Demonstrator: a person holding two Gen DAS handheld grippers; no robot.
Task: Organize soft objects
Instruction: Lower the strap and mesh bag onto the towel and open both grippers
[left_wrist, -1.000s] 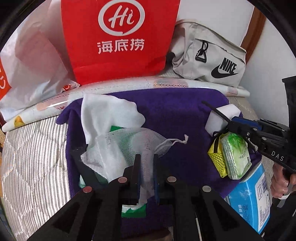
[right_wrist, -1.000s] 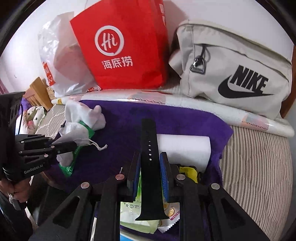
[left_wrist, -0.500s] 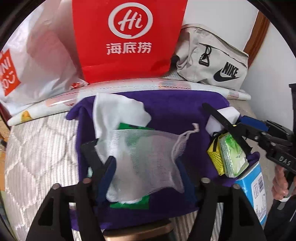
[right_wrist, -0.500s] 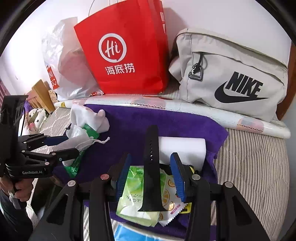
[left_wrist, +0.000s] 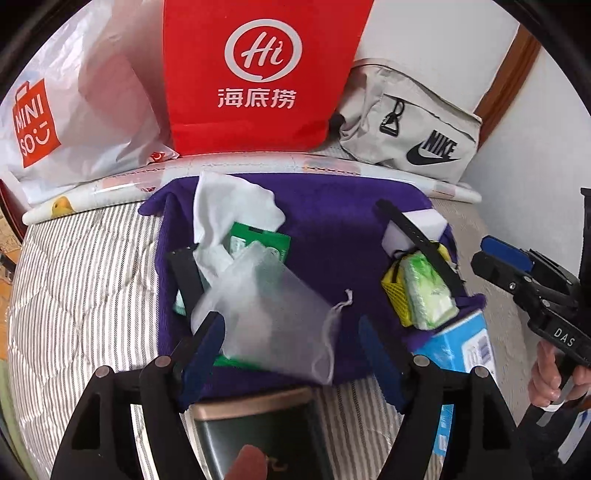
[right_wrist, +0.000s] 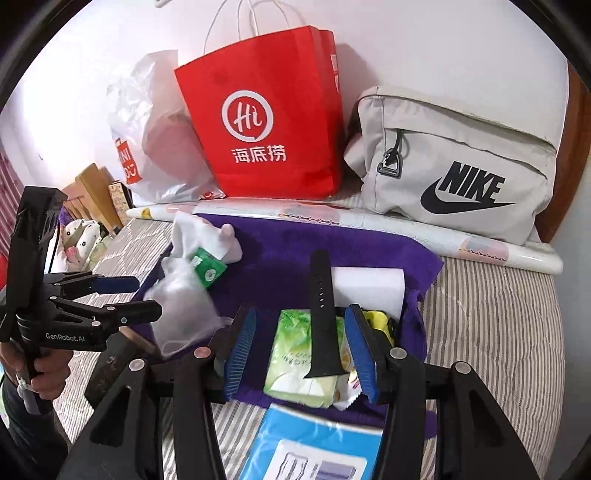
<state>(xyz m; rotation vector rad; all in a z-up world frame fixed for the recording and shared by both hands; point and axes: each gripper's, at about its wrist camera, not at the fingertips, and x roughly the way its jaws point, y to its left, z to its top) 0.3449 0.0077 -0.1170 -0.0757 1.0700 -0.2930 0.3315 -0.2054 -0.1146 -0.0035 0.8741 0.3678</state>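
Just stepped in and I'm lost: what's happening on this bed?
A person is sorting small soft things on a purple towel with two handheld grippers. Both have just been opening. The left gripper stands open around a white mesh pouch on the left pile; the right gripper is open around a black strap lying over a green tissue pack. Neither is gripped now.

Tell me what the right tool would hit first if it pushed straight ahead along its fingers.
Most likely the black watch strap, lying on the green wipes pack between the right tool's open fingers; depth is uncertain.
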